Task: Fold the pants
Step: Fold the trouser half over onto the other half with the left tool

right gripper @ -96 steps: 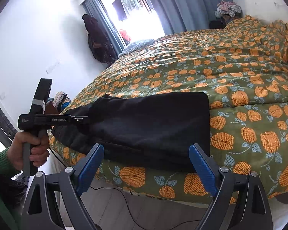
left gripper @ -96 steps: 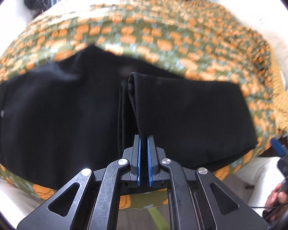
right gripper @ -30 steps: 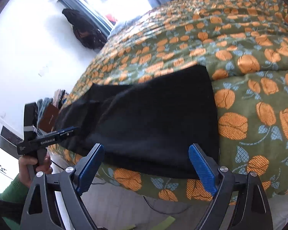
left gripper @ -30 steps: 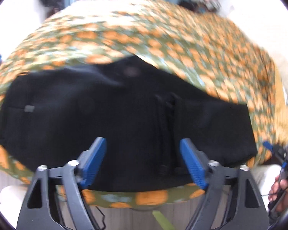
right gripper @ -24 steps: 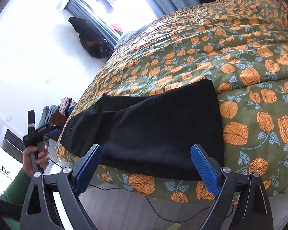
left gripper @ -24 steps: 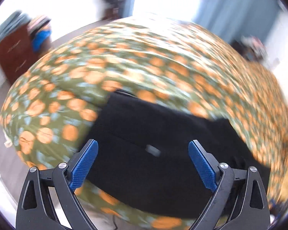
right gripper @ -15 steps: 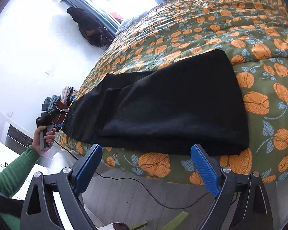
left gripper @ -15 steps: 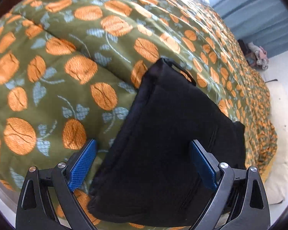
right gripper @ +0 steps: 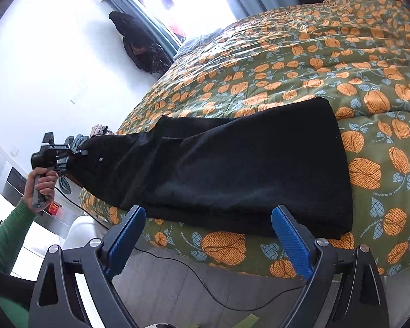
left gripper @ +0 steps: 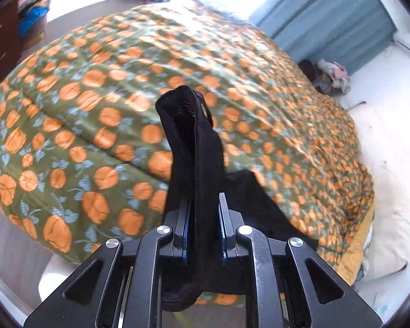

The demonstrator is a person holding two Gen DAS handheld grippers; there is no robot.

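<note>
The black pants [right gripper: 246, 169] lie folded lengthwise near the bed's front edge. My left gripper [left gripper: 203, 218] is shut on the pants' waistband end [left gripper: 194, 142] and holds it lifted off the bed; that gripper also shows in the right wrist view [right gripper: 76, 153], at the left end of the pants. My right gripper [right gripper: 207, 235] is open and empty, hovering in front of the bed edge, just short of the pants' folded leg end [right gripper: 339, 191].
The bed carries a green quilt with orange flowers [right gripper: 341, 63]. A black cable [right gripper: 205, 287] runs on the grey floor below the bed edge. A white pillow [left gripper: 391, 218] lies at the right. Dark clothes [right gripper: 142, 46] hang by the window.
My left gripper has opened, swung to the waistband end, shut on it and lifted it. My right gripper has stayed open and moved closer to the leg end.
</note>
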